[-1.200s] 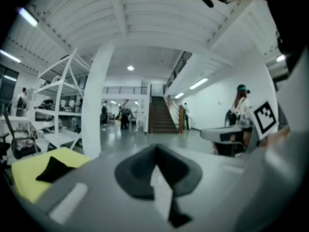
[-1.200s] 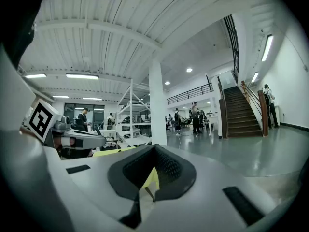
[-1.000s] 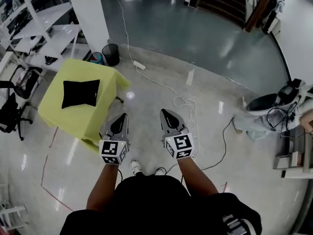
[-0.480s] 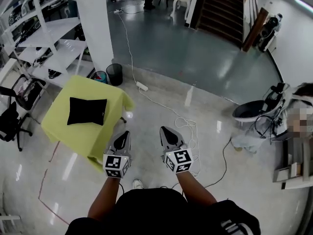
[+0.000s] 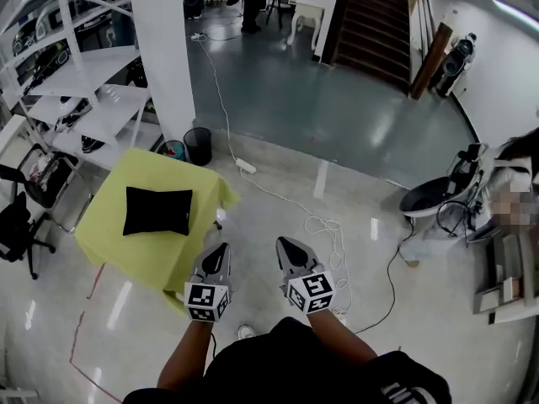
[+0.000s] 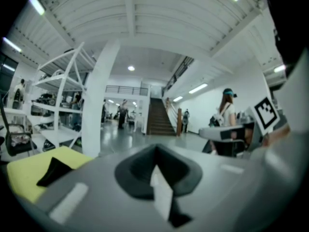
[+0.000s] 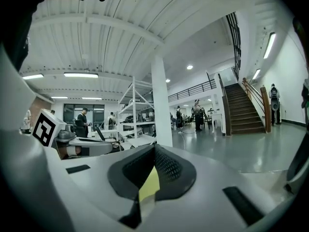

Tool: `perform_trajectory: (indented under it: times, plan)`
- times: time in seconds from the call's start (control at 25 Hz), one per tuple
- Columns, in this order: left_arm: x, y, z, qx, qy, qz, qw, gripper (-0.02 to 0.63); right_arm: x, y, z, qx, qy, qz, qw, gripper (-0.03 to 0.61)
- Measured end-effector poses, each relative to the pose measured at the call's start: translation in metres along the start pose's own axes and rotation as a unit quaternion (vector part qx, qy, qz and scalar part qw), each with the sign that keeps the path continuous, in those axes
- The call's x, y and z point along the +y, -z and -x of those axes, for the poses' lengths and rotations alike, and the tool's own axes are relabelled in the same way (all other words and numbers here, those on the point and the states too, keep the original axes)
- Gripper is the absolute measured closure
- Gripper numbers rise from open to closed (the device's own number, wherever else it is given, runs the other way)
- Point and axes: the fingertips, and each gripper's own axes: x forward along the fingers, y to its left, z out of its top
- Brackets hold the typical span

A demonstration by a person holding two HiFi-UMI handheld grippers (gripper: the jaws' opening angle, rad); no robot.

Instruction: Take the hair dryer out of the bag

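A flat black bag [image 5: 157, 210] lies on a table draped in yellow-green cloth [image 5: 126, 251], at the left of the head view. No hair dryer is visible. My left gripper [image 5: 222, 248] is held in the air just right of the table's near corner, jaws closed, nothing in them. My right gripper [image 5: 280, 244] is beside it over the floor, also shut and empty. In the left gripper view the bag [image 6: 54, 171] and the cloth [image 6: 29, 174] show at the lower left, behind the closed left gripper [image 6: 155, 149]. The right gripper view shows the right gripper [image 7: 154, 148] closed, facing the hall.
A white pillar [image 5: 165, 49] and white shelving [image 5: 80, 99] stand behind the table, with a black bin [image 5: 198, 144] at the pillar's foot. A white cable and power strip [image 5: 246, 167] trail across the floor. An office chair [image 5: 15, 217] stands left; a person [image 5: 514, 183] is at the right.
The view has advanced towards the table: the table and bag sit closer to my grippers. Both grippers stay shut and side by side.
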Motion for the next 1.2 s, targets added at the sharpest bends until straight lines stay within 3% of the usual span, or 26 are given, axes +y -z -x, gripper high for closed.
perform_trajectory:
  times: [0.4,1.2]
  plan:
    - [0.013,0.002,-0.002,0.003,-0.002,0.014,0.9999,0.607,0.01,-0.001,-0.025,0.007,-0.02,0.014,1.0,0.572]
    - [0.043,-0.022,-0.121,0.0,-0.056,0.012,0.9984,0.607,-0.083,-0.027,-0.126,-0.015,-0.076,-0.007,0.997,0.572]
